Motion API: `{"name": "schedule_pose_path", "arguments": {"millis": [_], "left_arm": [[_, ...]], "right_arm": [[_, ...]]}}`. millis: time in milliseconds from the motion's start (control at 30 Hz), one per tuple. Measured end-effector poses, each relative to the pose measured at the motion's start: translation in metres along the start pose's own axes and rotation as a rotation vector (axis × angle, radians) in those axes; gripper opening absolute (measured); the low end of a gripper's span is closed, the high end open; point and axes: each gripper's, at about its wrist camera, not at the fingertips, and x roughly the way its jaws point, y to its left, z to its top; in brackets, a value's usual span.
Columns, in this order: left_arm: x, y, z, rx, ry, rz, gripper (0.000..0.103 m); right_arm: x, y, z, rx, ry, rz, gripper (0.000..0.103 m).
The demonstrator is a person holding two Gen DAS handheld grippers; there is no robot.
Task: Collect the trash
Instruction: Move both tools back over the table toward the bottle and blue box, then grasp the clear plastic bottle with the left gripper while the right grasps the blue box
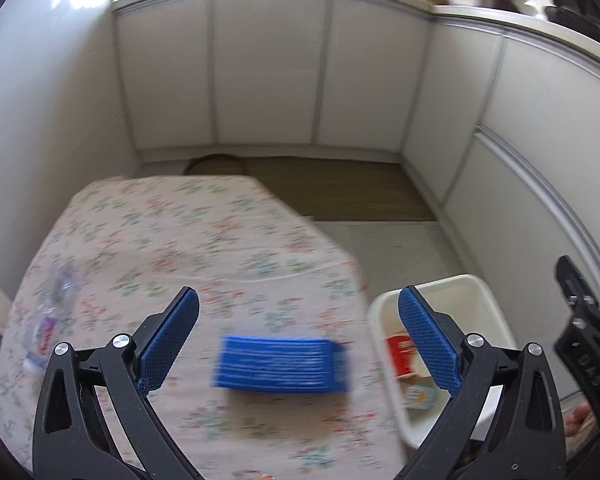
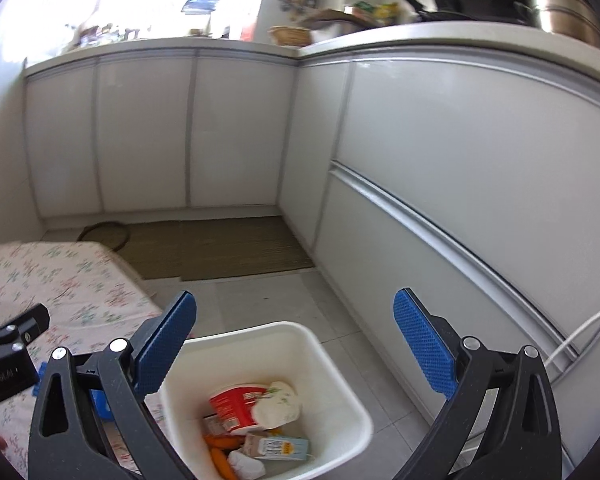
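Left wrist view looks down on a table [image 1: 148,240] draped in a floral cloth, where a blue packet [image 1: 280,365] lies flat, blurred by camera motion. The left gripper [image 1: 300,344] hangs over it with its jaws spread wide and nothing between the pads. A crushed clear plastic bottle [image 1: 50,312] lies farther left on the cloth, well apart from the packet.

Right wrist view shows the right gripper [image 2: 296,348], jaws also wide and empty, above a white bin [image 2: 336,364] standing on the floor just beside the table. Inside are a red cup [image 2: 234,404], a small carton [image 2: 278,446], crumpled paper and orange scraps.

Judged from this, collecting is partway done, and the blue packet looks like the next pickup. That calls for lowering the left jaws around the packet's narrower sides, closing, then carrying it to the bin.
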Motion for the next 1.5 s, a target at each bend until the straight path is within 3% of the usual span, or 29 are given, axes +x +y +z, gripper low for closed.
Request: {"name": "schedule_pose_path", "arguments": {"millis": [367, 500, 633, 733, 867, 1000, 1067, 1200, 1500], "left_arm": [[0.051, 0.132, -0.003, 0.001, 0.17, 0.306, 0.096], [0.084, 0.19, -0.005, 0.011, 0.304, 0.452, 0.096], [0.114, 0.243, -0.012, -0.02, 0.458, 0.495, 0.096], [0.13, 0.273, -0.017, -0.087, 0.542, 0.464, 0.096], [0.141, 0.303, -0.024, -0.17, 0.614, 0.361, 0.093], [0.135, 0.323, -0.025, -0.251, 0.619, 0.211, 0.065], [0.128, 0.328, -0.026, -0.265, 0.613, 0.168, 0.057], [0.106, 0.333, -0.028, -0.283, 0.567, 0.116, 0.055], [0.018, 0.288, -0.045, -0.244, 0.435, -0.048, 0.055]], "right_arm": [[0.004, 0.073, -0.004, -0.142, 0.032, 0.114, 0.096], [0.009, 0.087, -0.01, -0.186, 0.057, 0.125, 0.096], [0.019, 0.096, -0.012, -0.187, 0.112, 0.168, 0.096], [0.025, 0.104, -0.016, -0.204, 0.138, 0.199, 0.096], [0.031, 0.118, -0.024, -0.253, 0.182, 0.271, 0.096], [0.039, 0.127, -0.03, -0.286, 0.232, 0.343, 0.096], [0.045, 0.129, -0.03, -0.293, 0.268, 0.386, 0.096], [0.061, 0.135, -0.031, -0.321, 0.341, 0.452, 0.096], [0.071, 0.184, -0.057, -0.627, 0.438, 0.66, 0.096]]}}
